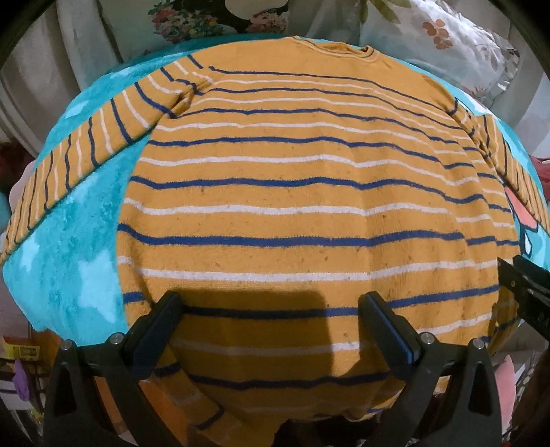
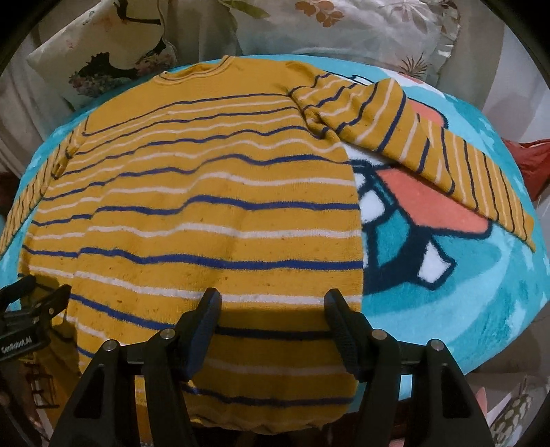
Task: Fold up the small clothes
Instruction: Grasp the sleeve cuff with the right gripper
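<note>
A small mustard-yellow sweater [image 1: 292, 192] with blue and white stripes lies flat on a turquoise fleece blanket [image 1: 68, 268], collar at the far end, both sleeves spread out to the sides. It also shows in the right wrist view [image 2: 206, 206]. My left gripper [image 1: 271, 309] is open, hovering over the sweater's hem near its left side. My right gripper [image 2: 273, 306] is open over the hem near the sweater's right edge. The right sleeve [image 2: 429, 137] lies angled over the blanket. Each gripper shows at the edge of the other's view.
The blanket [image 2: 464, 275] has a cartoon print with orange and white patches. Floral pillows [image 2: 343, 27] lie behind the collar. A red item [image 2: 529, 161] sits at the far right. Clutter shows below the blanket's near edge.
</note>
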`<state>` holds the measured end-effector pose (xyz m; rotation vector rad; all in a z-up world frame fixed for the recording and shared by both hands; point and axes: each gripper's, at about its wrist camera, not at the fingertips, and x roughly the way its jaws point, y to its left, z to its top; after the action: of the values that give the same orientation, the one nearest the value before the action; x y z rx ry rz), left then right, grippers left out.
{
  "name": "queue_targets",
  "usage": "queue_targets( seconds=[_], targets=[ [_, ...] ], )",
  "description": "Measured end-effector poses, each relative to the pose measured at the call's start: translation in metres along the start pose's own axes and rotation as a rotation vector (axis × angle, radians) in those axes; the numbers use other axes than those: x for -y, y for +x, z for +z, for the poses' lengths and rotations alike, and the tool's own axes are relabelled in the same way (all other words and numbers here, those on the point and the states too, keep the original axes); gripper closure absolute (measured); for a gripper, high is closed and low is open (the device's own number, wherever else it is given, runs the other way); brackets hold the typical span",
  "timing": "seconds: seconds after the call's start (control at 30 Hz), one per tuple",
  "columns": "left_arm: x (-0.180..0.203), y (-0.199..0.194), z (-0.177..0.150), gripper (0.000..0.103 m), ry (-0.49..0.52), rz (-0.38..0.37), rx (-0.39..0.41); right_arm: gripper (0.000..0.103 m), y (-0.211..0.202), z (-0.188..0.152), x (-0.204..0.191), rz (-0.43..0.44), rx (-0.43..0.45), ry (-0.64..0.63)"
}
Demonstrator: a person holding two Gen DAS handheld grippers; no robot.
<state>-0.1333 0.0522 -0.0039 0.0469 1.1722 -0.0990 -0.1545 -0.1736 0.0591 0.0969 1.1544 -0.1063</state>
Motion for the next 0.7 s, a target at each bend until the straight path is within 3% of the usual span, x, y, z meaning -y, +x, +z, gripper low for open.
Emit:
queue_targets(
  seconds=[0.43, 0.63, 0.7],
  targets=[
    [-0.003, -0.001, -0.007, 0.000, 0.037, -0.013, 0.020, 0.018, 0.006, 0.002, -0.008, -0.019, -0.002, 0.024],
    [-0.002, 0.000, -0.004, 0.000, 0.061, -0.022, -0.022, 0.003, 0.011, 0.004, -0.009, 0.009, -0.003, 0.047],
    [-0.007, -0.006, -0.002, 0.000, 0.020, -0.039, -0.040, 0.000, 0.014, 0.004, -0.012, 0.018, -0.007, 0.030]
  ],
)
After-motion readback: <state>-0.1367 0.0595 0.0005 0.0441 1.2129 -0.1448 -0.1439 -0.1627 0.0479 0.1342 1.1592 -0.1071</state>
